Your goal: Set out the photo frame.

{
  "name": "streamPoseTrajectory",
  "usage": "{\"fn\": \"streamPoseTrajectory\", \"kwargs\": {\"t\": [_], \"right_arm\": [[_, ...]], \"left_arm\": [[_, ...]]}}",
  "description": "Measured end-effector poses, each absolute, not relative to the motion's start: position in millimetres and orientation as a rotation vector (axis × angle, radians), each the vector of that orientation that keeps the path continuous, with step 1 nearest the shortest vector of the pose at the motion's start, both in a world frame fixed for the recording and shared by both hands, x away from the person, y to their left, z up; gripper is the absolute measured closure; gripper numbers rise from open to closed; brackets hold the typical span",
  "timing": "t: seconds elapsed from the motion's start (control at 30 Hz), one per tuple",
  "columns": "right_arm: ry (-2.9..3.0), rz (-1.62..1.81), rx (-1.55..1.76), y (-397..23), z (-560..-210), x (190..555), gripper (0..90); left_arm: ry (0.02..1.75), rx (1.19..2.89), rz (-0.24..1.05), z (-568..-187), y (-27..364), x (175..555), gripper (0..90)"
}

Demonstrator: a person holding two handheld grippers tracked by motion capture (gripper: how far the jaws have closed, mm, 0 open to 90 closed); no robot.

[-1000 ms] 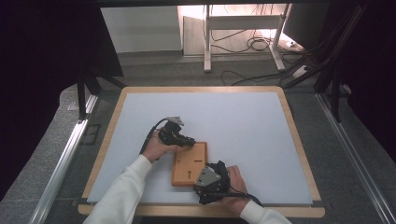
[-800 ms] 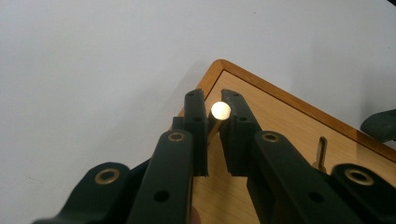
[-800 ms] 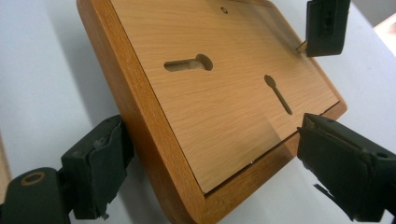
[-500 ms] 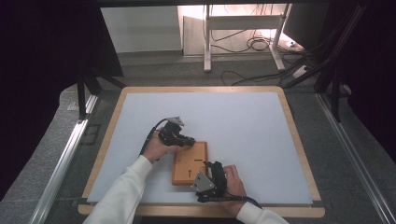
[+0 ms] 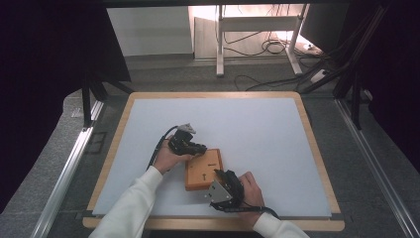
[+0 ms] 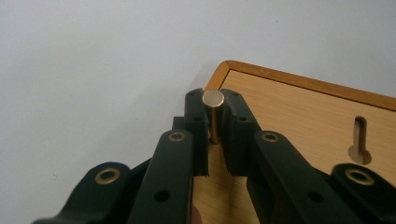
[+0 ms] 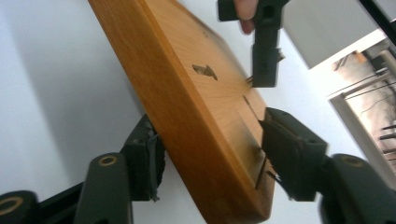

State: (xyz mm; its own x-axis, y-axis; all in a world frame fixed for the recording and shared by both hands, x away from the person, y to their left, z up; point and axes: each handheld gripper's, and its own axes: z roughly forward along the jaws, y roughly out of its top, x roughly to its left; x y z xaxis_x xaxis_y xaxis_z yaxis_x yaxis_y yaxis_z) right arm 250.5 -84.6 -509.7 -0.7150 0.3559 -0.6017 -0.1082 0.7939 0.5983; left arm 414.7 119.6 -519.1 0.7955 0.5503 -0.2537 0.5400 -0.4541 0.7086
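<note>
A flat wooden board (image 5: 202, 171) with a keyhole slot (image 6: 358, 140) lies on the white mat. In the left gripper view, my left gripper (image 6: 214, 112) is shut on a short brass-coloured pin (image 6: 213, 99), which it holds upright over the board's (image 6: 303, 121) corner. From above, that gripper (image 5: 199, 148) sits at the board's far left edge. My right gripper (image 7: 217, 154) straddles the thick edge of the board (image 7: 196, 84), one pad (image 7: 152, 161) under it and one on its top face. In the high view it (image 5: 221, 176) is at the board's near right corner.
The white mat (image 5: 257, 129) covers a wood-framed table (image 5: 317, 148). Metal rails (image 5: 64, 173) run along both sides. Desk legs and cables (image 5: 267, 47) stand beyond the far edge. In the right gripper view the other gripper (image 7: 264, 42) is seen across the board.
My right gripper has shifted slightly left and forward onto the board's near right corner. The left gripper and the board have stayed in place.
</note>
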Motion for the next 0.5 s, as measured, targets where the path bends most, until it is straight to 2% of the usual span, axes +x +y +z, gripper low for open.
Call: {"fn": "streamPoseTrajectory", "kwargs": {"t": [0.17,0.37,0.5], "right_arm": [[2.201,0.778,0.148,-85,-502,251,49.6],[2.191,0.774,0.135,-84,-498,252,52.5],[2.187,0.772,0.127,-84,-495,253,54.1]], "left_arm": [[0.818,2.128,0.022,-520,121,416,80.5],[0.818,2.118,0.013,-520,123,416,78.7],[0.835,2.079,-0.002,-517,129,416,70.9]]}}
